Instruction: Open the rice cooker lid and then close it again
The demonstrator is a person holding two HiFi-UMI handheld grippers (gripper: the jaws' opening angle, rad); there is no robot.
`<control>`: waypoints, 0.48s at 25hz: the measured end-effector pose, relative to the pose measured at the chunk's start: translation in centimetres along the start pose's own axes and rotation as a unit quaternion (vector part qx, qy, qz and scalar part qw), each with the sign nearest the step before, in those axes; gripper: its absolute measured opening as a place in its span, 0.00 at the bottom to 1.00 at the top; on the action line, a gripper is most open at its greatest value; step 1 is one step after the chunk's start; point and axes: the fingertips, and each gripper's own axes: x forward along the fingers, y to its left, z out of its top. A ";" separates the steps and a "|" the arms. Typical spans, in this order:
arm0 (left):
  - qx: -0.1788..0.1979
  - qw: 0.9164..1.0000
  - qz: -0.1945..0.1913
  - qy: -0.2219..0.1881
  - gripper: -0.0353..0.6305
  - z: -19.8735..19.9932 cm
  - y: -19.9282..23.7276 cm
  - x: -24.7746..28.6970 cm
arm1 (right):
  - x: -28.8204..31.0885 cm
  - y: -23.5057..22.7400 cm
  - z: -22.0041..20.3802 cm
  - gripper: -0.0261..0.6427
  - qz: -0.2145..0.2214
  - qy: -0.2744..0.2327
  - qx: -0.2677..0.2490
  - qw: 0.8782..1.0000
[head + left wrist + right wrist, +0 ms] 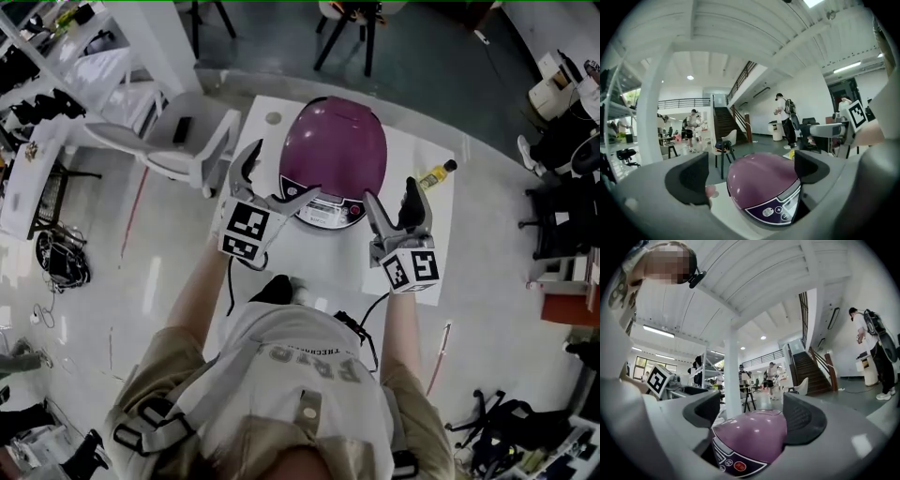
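Rice cooker point(334, 155), apparently closed, just beyond left gripper point(272, 180) and right gripper point(394, 204), both agape, empty.

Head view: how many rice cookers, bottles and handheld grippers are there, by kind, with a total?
rice cooker: 1
yellow bottle: 1
grippers: 2, the left gripper and the right gripper
Total: 4

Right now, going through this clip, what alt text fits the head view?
A closed purple rice cooker sits on a white table, seen from above. The person holds the left gripper and right gripper near its front, fingers apart; a yellow bottle is to its right.
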 end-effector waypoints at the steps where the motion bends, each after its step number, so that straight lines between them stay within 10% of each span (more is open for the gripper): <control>1: -0.006 1.000 0.017 -0.009 0.92 0.2 0.0 -0.4 | -0.3 0.3 0.0 0.65 -0.007 -0.006 0.001 1.000; 7: -0.045 0.992 0.107 -0.043 0.64 0.7 0.4 -2.5 | -1.4 2.0 0.3 0.53 -0.036 -0.021 -0.023 0.999; 12: -0.002 0.987 0.154 -0.053 0.42 1.2 -0.2 -3.6 | -1.6 3.2 0.6 0.45 -0.047 -0.025 -0.043 0.998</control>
